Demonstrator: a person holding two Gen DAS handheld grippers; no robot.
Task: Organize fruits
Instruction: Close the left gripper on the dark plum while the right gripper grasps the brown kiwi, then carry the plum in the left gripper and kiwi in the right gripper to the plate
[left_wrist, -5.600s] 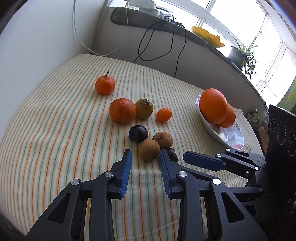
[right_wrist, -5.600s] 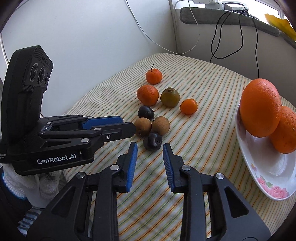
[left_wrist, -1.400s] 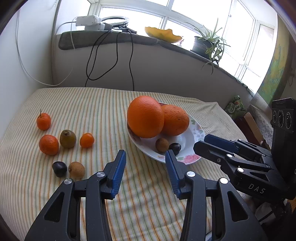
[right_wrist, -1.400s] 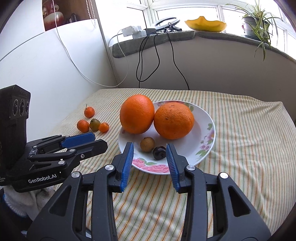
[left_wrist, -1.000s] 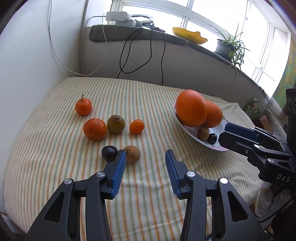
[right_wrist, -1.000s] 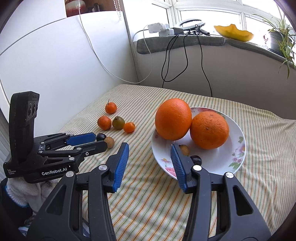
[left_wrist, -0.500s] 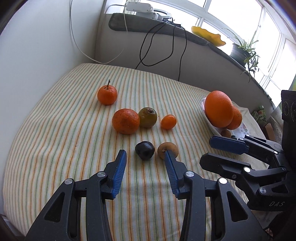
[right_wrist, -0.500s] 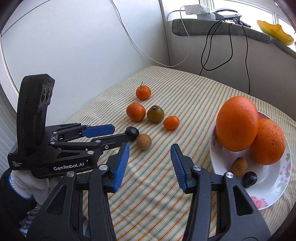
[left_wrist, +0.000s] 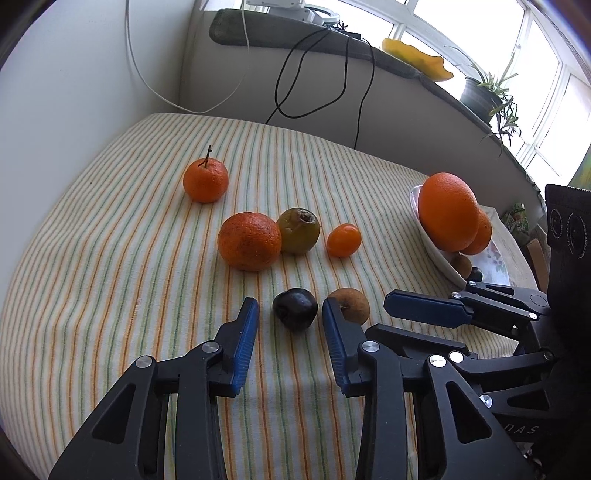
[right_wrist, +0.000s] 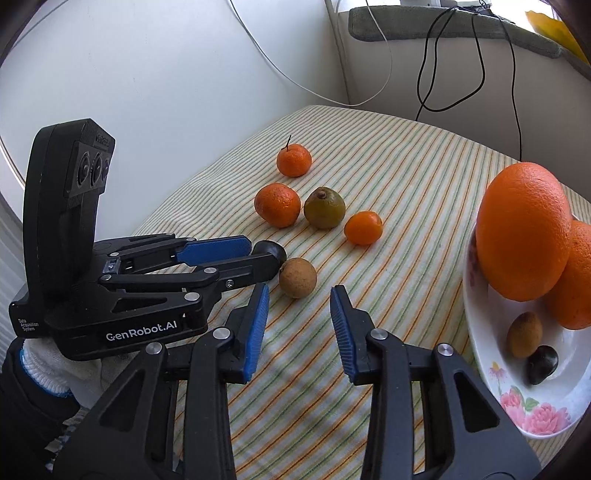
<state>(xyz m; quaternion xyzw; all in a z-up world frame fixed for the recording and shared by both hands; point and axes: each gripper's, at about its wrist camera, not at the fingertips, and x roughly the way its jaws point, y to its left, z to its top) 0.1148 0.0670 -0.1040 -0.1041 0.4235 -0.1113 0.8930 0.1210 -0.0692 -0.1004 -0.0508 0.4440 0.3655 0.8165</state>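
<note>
The left gripper is held low at frame centre, jaws apart around the dark plum. The brown fruit is seen ahead of the right gripper, jaws apart. Bare striped desk lies leftward; the plate edges the right.

Both tools have swung back from the plate; the left tool now brackets the dark fruit (jaws apart).

Striped tablecloth under a window ledge

Black cables and a white cable hang down from the ledge; a potted plant and yellow dish sit on it.
</note>
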